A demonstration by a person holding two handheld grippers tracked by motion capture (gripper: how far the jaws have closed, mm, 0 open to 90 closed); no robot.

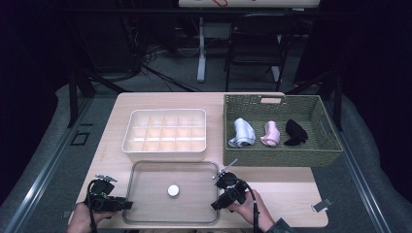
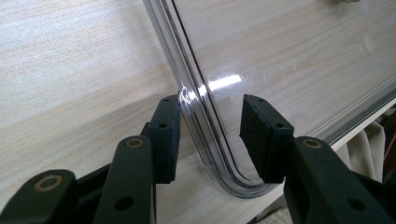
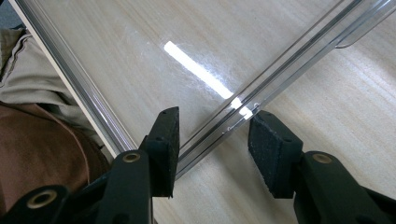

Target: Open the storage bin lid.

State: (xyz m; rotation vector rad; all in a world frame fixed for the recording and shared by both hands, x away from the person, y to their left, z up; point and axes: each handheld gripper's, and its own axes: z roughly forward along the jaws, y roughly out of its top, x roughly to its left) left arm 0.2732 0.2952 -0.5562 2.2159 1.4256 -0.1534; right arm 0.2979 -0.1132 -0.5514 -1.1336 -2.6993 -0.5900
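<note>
A clear plastic tray [image 1: 175, 163] lies on the wooden table [image 1: 291, 189] at its front edge, with a small white round piece [image 1: 173, 190] inside it. My left gripper [image 1: 128, 205] is at the tray's front left corner. In the left gripper view its jaws [image 2: 210, 135] straddle the curved rim [image 2: 201, 107], open, with a gap on the inner side. My right gripper [image 1: 216, 206] is at the tray's right side. In the right gripper view it [image 3: 215, 140] stands open astride the straight rim [image 3: 280, 60], the pads not pressing it.
A white divided box [image 1: 165, 111] stands just behind the tray. At the back right a woven basket [image 1: 282, 158] holds a pale blue roll [image 1: 242, 133], a pink roll [image 1: 270, 134] and a black roll [image 1: 295, 132]. The person's clothing [image 3: 37, 140] is beyond the table's front edge.
</note>
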